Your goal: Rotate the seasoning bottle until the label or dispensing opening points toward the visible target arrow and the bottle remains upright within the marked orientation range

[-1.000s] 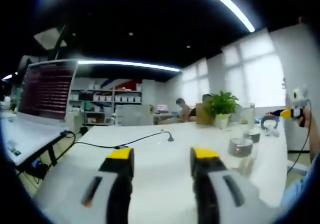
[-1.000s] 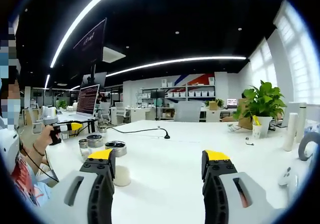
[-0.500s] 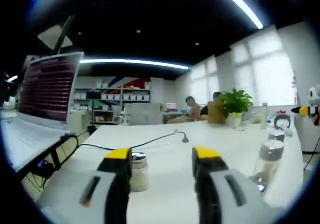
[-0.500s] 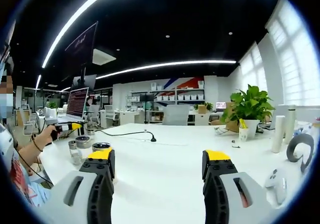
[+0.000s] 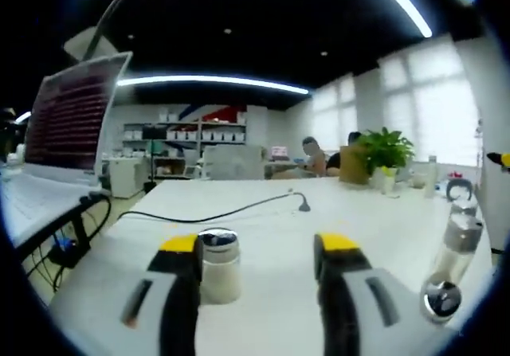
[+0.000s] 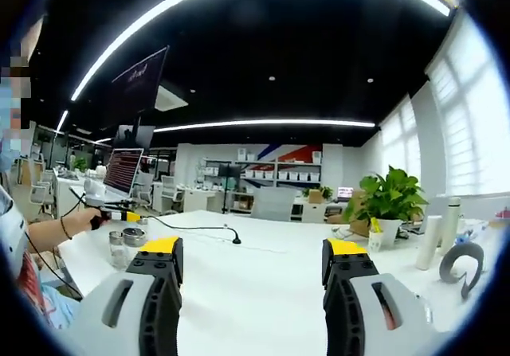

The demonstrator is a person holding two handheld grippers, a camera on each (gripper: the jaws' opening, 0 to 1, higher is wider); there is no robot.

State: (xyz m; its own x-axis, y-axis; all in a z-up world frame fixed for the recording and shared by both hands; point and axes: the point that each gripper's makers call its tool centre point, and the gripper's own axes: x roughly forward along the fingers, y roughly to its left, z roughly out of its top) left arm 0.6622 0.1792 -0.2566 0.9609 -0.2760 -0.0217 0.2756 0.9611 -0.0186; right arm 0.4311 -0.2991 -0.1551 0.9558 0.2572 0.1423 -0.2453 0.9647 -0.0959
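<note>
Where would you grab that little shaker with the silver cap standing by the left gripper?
Probably around the shaker's glass body below the cap, coming in level from the front. It stands upright on the white table, and the left gripper is open wide enough to straddle it, though it sits off toward one jaw.

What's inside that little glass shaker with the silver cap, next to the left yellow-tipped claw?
The shaker looks filled with something pale, perhaps salt, though the blur prevents certainty. The silver cap covers the top, and the left gripper partly hides one side.
</note>
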